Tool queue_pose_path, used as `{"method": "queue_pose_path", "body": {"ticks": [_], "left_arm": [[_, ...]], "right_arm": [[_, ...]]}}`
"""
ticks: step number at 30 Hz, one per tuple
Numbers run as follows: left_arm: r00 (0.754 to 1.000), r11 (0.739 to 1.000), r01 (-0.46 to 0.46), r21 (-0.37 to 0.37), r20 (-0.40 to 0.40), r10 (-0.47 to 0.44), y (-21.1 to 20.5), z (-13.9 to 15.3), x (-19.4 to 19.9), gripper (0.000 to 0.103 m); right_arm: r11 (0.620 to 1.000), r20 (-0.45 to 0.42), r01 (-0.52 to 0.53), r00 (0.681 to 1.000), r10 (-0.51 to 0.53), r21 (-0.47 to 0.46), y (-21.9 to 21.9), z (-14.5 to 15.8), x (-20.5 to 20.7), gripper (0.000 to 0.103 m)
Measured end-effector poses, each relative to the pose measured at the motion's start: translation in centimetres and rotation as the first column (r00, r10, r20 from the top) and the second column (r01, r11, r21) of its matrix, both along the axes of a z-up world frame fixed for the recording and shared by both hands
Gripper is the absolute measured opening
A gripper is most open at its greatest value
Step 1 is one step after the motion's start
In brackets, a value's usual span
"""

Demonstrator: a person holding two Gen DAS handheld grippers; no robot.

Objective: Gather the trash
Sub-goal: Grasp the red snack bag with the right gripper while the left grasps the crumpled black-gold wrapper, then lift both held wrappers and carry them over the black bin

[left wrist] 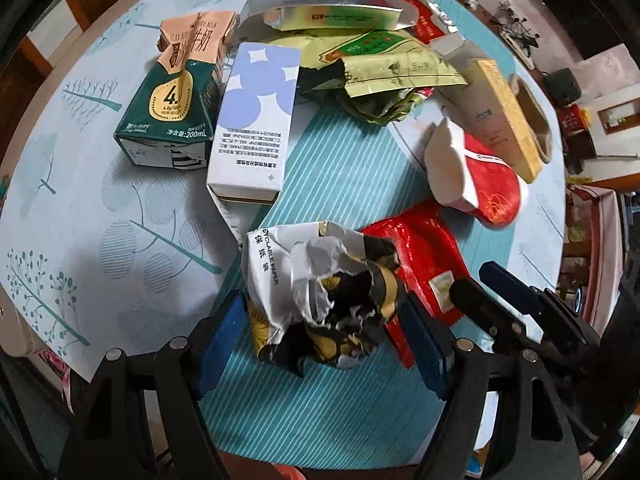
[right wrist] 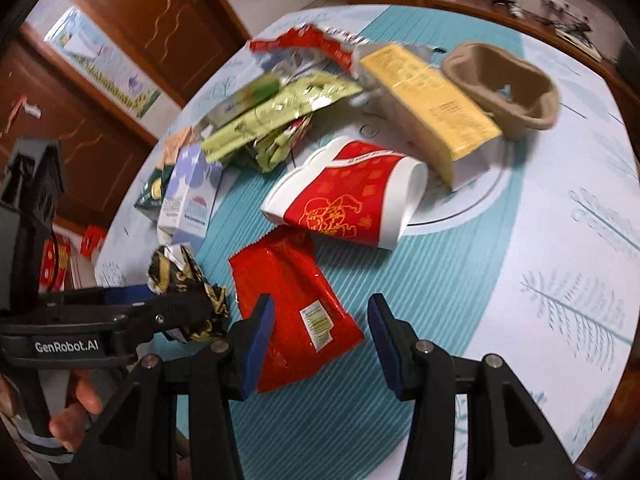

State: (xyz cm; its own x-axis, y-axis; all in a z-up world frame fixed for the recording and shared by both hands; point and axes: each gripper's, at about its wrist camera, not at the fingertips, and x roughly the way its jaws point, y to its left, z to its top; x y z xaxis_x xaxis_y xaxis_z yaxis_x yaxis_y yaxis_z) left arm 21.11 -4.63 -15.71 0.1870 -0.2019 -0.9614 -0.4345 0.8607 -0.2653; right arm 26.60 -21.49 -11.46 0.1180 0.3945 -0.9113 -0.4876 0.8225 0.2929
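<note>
A crumpled wad of black, gold and white paper [left wrist: 320, 292] lay between the wide-spread fingers of the left gripper [left wrist: 320, 344]; whether the blue pads pressed it could not be told. Just beside it on the right, a glossy red foil pouch [right wrist: 292, 300] lay flat under the half-open right gripper [right wrist: 320, 344], its left pad over the pouch's edge, contact unclear. Farther ahead lay a squashed red paper cup [right wrist: 348, 196] and stiff cartons on the ribbed teal tablecloth [right wrist: 440, 280]. The right view was blurred.
</note>
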Motion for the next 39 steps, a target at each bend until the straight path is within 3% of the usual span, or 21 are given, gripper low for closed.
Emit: {"method": "queue_pose_path", "body": {"ticks": [4, 7, 11, 14, 20, 29, 32, 35, 37, 39], "left_arm": [[1.000, 1.000, -0.019, -0.013, -0.025, 0.018, -0.5, -1.0, 0.5, 0.072], [0.999, 0.999, -0.037, -0.016, -0.009, 0.037, -0.6, -1.0, 0.2, 0.068], [1.000, 1.000, -0.019, 0.010, 0.000, 0.019, -1.2, -0.5, -0.4, 0.062], [1.000, 0.999, 0.011, 0.050, 0.002, -0.011, -1.2, 0.6, -1.0, 0.059], [0.997, 0.993, 0.075, 0.086, 0.026, -0.078, -2.7, 2.0, -1.9, 0.058], [0.994, 0.992, 0.093, 0.089, 0.058, -0.098, -2.1, 4.0, -3.1, 0.058], [0.993, 0.991, 0.098, 0.092, 0.061, -0.104, -0.6, 4.6, -3.6, 0.058], [0.992, 0.990, 0.104, 0.093, 0.068, -0.110, 0.5, 5.2, -4.2, 0.058], [0.990, 0.989, 0.113, 0.097, 0.073, -0.120, 1.1, 6.0, -4.9, 0.058], [0.987, 0.987, 0.126, 0.101, 0.082, -0.135, 1.9, 6.8, -5.4, 0.058]], "right_arm": [[0.998, 0.002, -0.059, 0.998, 0.059, -0.010, 0.6, -0.5, 0.2, 0.049], [0.996, -0.005, -0.092, 0.996, 0.092, -0.012, 0.7, -0.7, 0.4, 0.063], [0.991, 0.009, -0.135, 0.991, 0.135, -0.019, 1.3, -0.6, 0.1, 0.064], [0.985, 0.010, -0.172, 0.985, 0.173, -0.031, 2.1, -0.9, -0.4, 0.075], [0.964, 0.040, -0.247, 0.967, 0.252, -0.096, 4.0, -1.9, -1.9, 0.077], [0.922, 0.169, -0.290, 0.926, 0.338, -0.255, 6.0, -2.7, -4.4, 0.075], [0.940, 0.178, -0.228, 0.944, 0.277, -0.253, 5.8, -2.6, -4.1, 0.063], [0.950, 0.181, -0.181, 0.956, 0.230, -0.254, 5.3, -2.2, -3.6, 0.043], [0.951, 0.195, -0.158, 0.957, 0.213, -0.266, 4.8, -2.0, -3.4, 0.018], [0.955, 0.190, -0.137, 0.963, 0.190, -0.263, 4.5, -1.9, -3.3, 0.011]]}}
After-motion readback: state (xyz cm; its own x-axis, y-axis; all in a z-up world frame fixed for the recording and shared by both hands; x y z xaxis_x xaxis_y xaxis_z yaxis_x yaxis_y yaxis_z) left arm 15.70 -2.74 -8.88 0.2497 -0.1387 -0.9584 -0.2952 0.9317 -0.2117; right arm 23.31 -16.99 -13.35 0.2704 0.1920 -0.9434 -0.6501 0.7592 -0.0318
